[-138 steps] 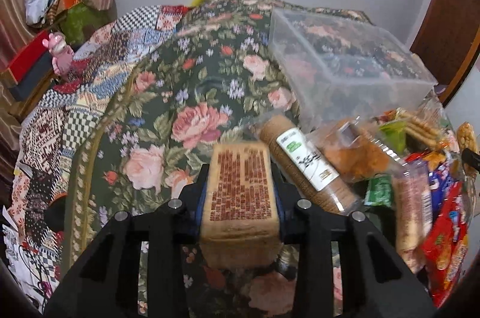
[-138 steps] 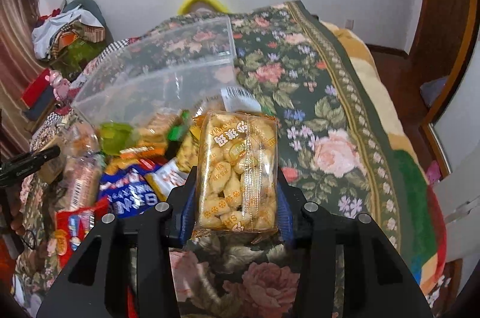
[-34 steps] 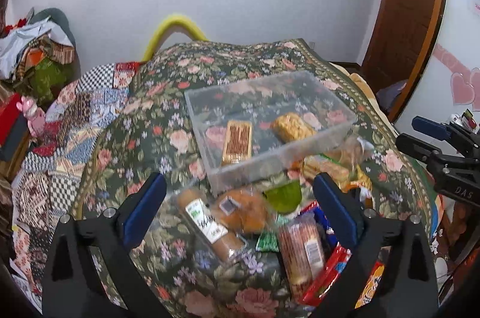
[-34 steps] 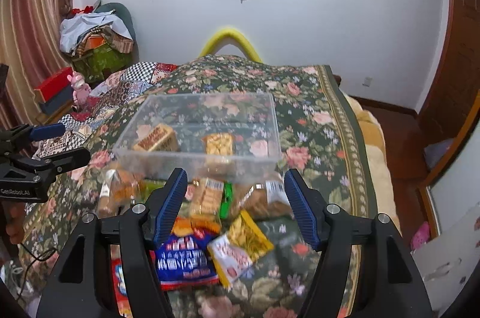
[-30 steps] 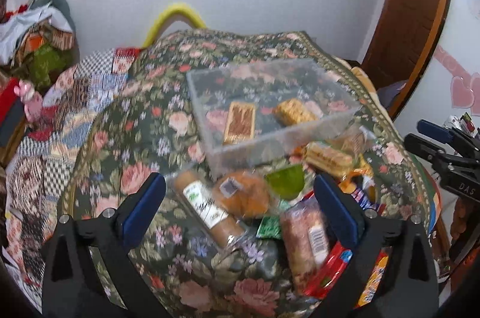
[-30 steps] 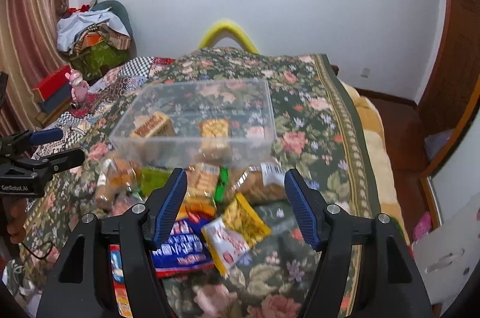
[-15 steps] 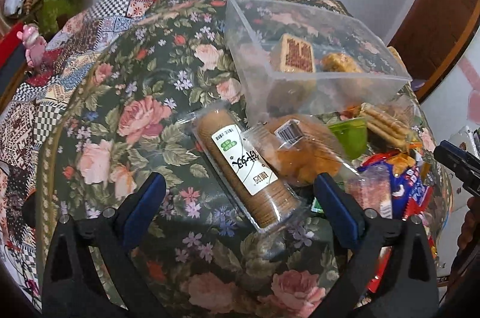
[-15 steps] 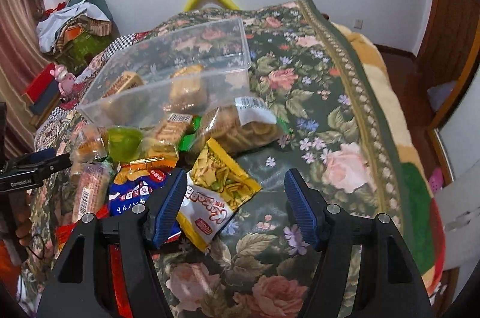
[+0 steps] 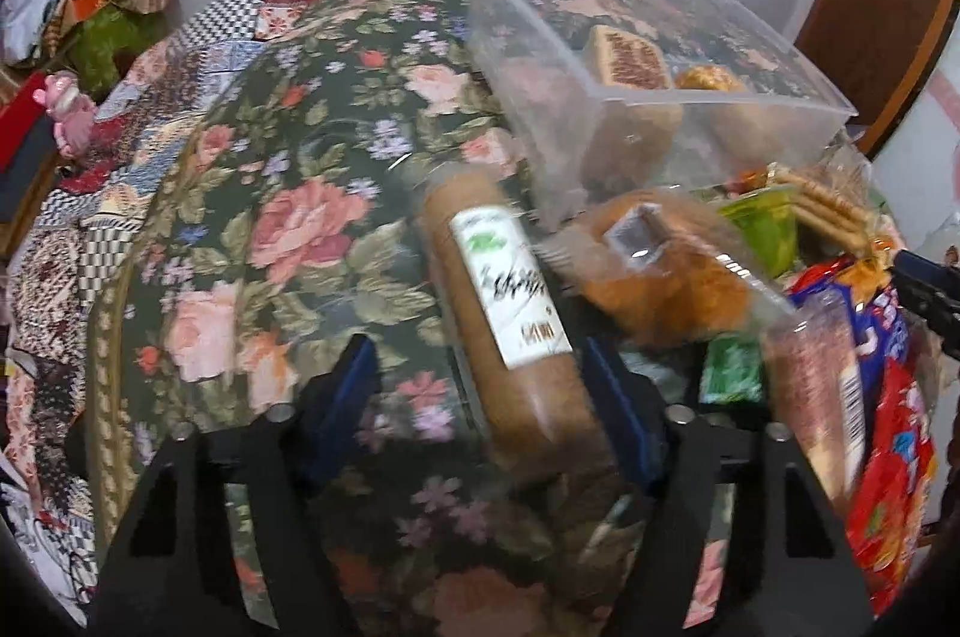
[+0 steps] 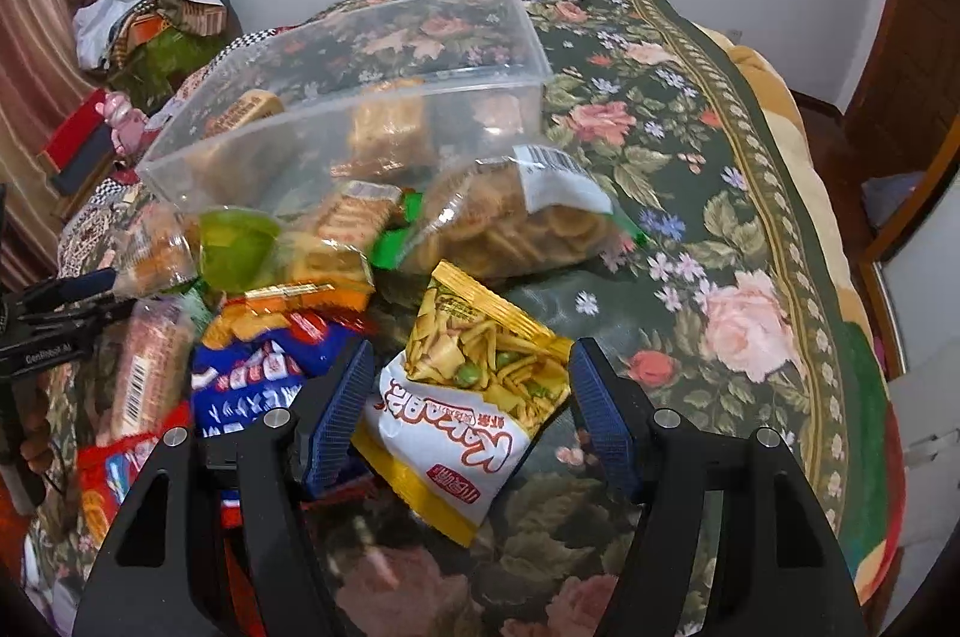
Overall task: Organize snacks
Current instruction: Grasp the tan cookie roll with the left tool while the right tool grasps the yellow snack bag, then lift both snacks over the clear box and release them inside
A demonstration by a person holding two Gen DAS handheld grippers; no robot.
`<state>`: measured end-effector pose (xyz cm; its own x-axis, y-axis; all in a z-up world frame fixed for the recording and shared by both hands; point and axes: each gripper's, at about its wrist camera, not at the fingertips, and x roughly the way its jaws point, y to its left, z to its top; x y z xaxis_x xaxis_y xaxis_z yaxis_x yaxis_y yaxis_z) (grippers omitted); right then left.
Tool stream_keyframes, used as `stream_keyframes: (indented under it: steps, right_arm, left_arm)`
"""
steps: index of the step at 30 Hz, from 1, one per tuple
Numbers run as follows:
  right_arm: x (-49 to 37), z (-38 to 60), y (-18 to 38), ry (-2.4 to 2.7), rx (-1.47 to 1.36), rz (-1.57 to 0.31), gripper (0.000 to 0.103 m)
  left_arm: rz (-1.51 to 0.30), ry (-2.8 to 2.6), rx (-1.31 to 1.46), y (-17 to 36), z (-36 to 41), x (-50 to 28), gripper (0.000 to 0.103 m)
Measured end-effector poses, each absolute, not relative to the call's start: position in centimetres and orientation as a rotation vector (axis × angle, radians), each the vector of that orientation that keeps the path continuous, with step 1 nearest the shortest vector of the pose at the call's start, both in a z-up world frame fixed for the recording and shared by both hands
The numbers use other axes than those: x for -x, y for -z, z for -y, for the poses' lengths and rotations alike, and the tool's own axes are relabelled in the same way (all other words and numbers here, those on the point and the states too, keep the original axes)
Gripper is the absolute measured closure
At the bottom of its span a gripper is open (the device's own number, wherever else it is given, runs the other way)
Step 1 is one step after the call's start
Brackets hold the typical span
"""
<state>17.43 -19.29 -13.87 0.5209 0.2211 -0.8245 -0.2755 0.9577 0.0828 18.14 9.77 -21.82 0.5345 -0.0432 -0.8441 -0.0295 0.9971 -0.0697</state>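
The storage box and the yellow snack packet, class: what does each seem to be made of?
Storage box: probably clear rigid plastic; the snacks and floral cover show through its straight walls. Yellow snack packet: apparently glossy printed plastic film, crinkled, with a sealed flat top edge.

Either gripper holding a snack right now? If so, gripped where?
Nothing held yet. The left gripper, its jaws just closing, straddles the brown biscuit roll's near end; the right gripper straddles the yellow snack packet, pads apart.

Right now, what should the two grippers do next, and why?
Probably close each a little more. The left gripper, just closing, straddles the long brown biscuit roll; the right gripper straddles the yellow and white snack packet. Neither looks squeezed yet.
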Motion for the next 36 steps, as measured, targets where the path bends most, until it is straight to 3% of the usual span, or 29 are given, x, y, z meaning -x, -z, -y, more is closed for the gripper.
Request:
stream_keyframes:
  steps: [18,20,21,23,27,31,36]
  right_arm:
    - [-18.1,19.8,15.5,-0.307,0.05,-1.027,0.039]
    - [-18.1,19.9,15.6,-0.303,0.044,-1.02,0.042]
    - [-18.1,20.0,15.6,-0.303,0.046,-1.018,0.048]
    - [-18.1,20.0,15.6,-0.3,0.043,-1.015,0.052]
    - [-17.8,20.2,15.4,-0.288,0.042,-1.003,0.054]
    - [-17.7,20.5,14.7,-0.296,0.022,-0.989,0.068]
    - [-17.5,20.6,13.7,-0.288,0.034,-0.961,0.072]
  left_arm:
    - [-1.036,-0.006,0.053,23.6,-10.3,-22.4,0.045]
    - [-1.03,-0.006,0.048,23.8,-10.3,-22.6,0.046]
    - [-1.026,-0.004,0.052,23.8,-10.3,-22.8,0.048]
    - [-1.018,-0.01,0.059,23.8,-10.5,-22.9,0.064]
    - [-1.014,-0.038,0.067,23.7,-10.9,-22.9,0.064]
    - [-1.02,-0.044,0.056,23.5,-10.9,-22.3,0.064]
    - [-1.028,-0.022,0.085,22.7,-11.1,-21.4,0.065]
